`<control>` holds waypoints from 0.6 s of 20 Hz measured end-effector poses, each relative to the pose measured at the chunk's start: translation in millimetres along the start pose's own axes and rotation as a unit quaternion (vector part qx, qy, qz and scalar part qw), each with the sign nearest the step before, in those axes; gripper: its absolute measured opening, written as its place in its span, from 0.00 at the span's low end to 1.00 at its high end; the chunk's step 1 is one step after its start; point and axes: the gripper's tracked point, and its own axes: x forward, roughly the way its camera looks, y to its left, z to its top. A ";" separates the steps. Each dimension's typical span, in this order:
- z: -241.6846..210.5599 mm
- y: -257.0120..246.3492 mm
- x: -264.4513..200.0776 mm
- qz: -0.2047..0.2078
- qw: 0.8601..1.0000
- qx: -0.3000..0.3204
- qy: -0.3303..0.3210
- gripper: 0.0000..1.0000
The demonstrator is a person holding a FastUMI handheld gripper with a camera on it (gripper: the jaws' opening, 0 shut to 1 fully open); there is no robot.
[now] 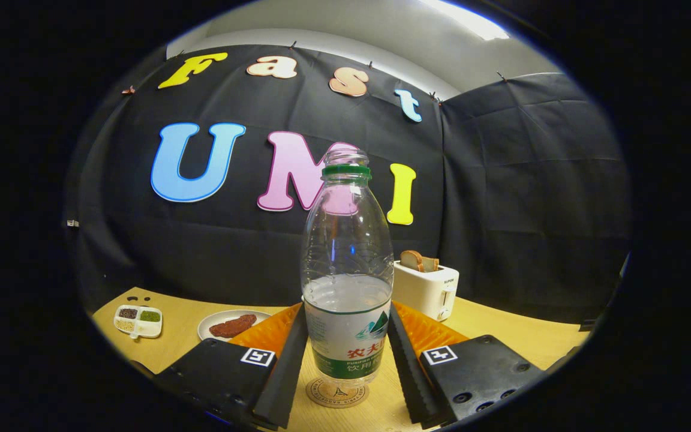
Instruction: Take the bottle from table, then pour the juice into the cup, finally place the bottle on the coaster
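A clear plastic bottle [346, 282] with a green neck ring and no cap stands upright between my fingers. Clear liquid fills it to just above its label. Its base rests on a round cork coaster [337, 394] on the wooden table [519, 339]. My gripper [346, 336] holds the bottle at label height, and both fingers [290, 360] press against its sides.
A white toaster [426, 289] with bread slices in it stands behind the bottle to the right. Beyond my left finger lie a white plate with a piece of meat [233, 326] and a small divided dish of seasonings [138, 320]. Black cloth walls close off the table behind.
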 end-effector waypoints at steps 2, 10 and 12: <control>-18.3 2.4 4.6 -0.008 1.000 0.000 0.007 0.74; -63.2 12.9 15.6 -0.021 1.000 -0.005 0.019 0.74; -71.6 12.8 19.8 -0.028 0.999 0.000 0.021 0.74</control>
